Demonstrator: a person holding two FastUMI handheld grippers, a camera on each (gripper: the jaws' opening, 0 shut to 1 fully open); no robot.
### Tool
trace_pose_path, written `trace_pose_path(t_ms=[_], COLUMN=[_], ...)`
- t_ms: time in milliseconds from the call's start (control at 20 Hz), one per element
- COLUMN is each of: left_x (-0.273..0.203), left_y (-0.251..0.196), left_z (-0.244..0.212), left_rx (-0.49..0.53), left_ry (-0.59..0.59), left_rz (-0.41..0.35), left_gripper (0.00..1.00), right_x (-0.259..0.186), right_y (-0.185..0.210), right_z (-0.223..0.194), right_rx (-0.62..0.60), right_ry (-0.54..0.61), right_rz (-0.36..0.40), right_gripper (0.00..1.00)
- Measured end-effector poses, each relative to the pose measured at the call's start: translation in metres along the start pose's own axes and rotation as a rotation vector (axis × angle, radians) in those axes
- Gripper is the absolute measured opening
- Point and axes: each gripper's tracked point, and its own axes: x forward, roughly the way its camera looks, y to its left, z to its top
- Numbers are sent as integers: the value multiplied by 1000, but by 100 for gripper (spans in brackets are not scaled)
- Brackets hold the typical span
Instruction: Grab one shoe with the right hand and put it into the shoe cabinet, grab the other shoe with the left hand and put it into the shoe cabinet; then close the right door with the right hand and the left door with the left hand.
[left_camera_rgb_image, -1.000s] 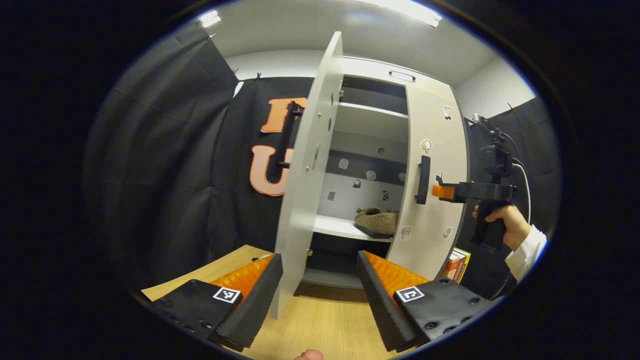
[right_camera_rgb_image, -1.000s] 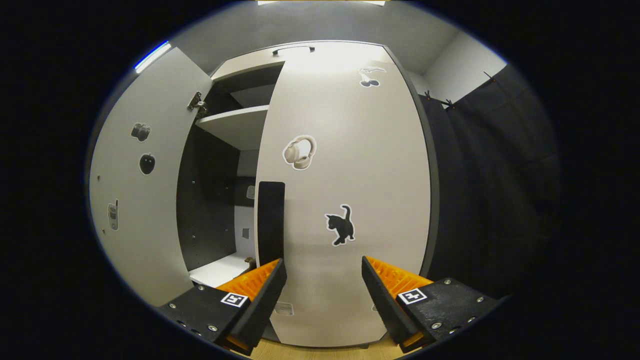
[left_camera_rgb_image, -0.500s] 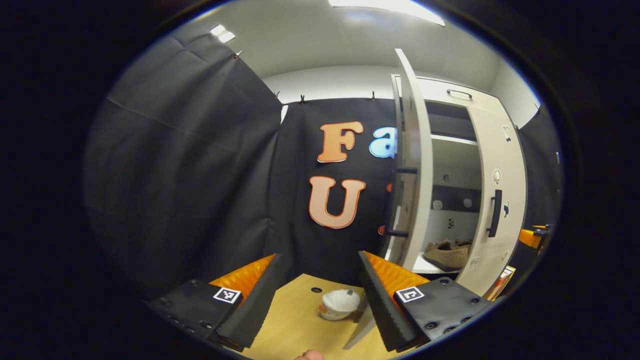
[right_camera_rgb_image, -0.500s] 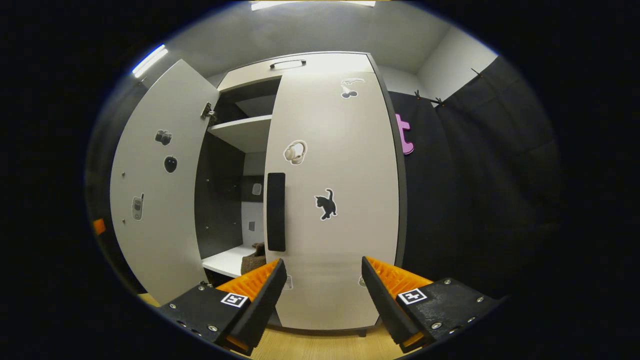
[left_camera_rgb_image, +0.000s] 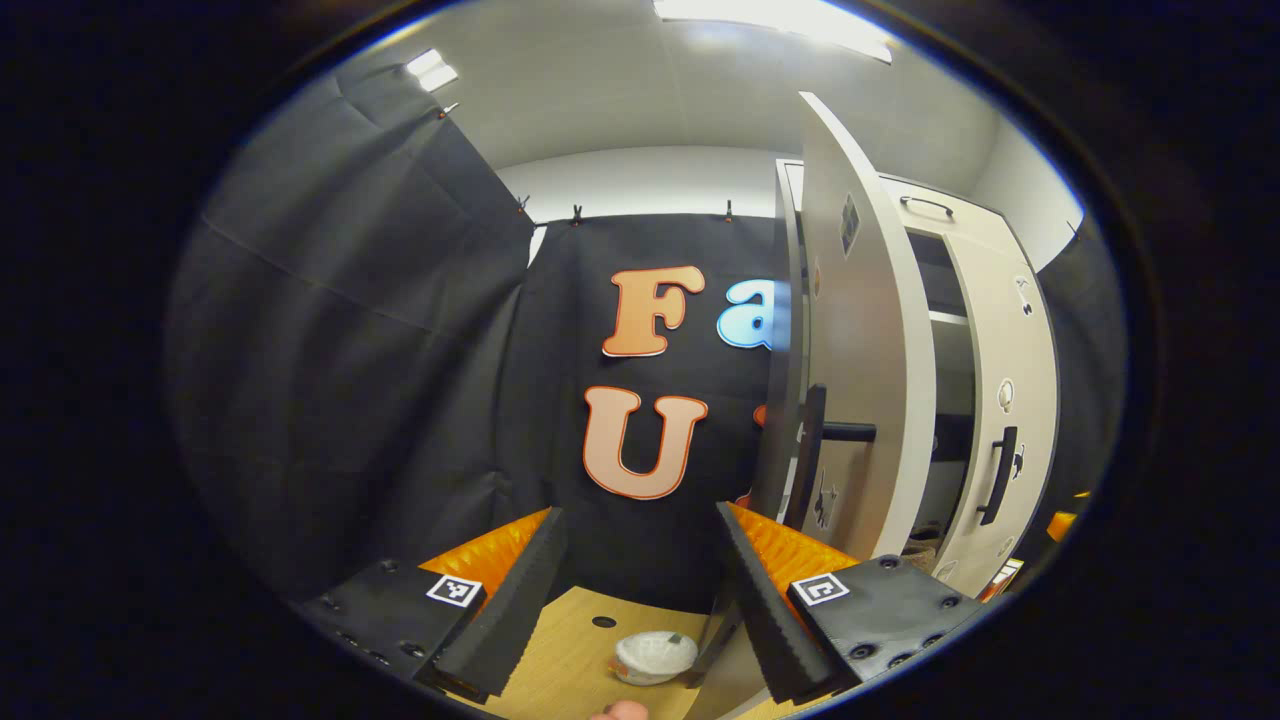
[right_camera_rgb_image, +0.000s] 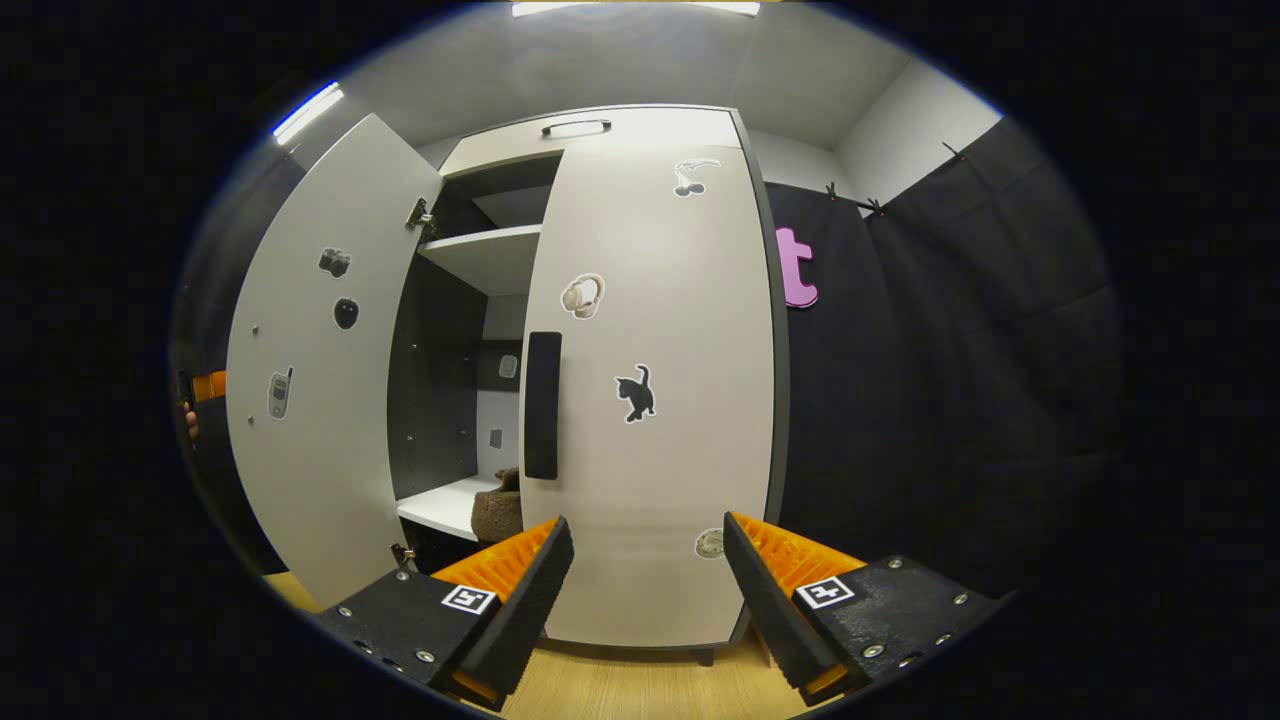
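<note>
The right gripper (right_camera_rgb_image: 645, 585) is spread, empty, facing the shoe cabinet's closed right door (right_camera_rgb_image: 655, 390). The left gripper (left_camera_rgb_image: 640, 580) is spread too, beside the half-open left door (left_camera_rgb_image: 860, 350) and its black handle (left_camera_rgb_image: 815, 455). A brown shoe (right_camera_rgb_image: 497, 510) sits on the white shelf (right_camera_rgb_image: 440, 505) inside.

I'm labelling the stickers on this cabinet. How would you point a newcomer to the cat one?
Find the tall pale-grey shoe cabinet against the black cloth wall and take its closed right door, the one with the black vertical bar handle. The black cat sticker sits mid-door, right of that handle. It is the door's one solid black silhouette; the headphones sticker above is pale.
</note>
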Motion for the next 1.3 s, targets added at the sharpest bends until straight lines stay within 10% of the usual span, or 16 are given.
trace_pose_path(t_ms=[1300], left_x=[-21], left_y=[-215], left_z=[-21], left_rx=[-58], left_ry=[39], left_rz=[-361], left_gripper=[96], right_x=[-20], right_y=[-41], right_z=[12], right_rx=[2], right_ry=[-33], right_rz=[-14], right_gripper=[98])
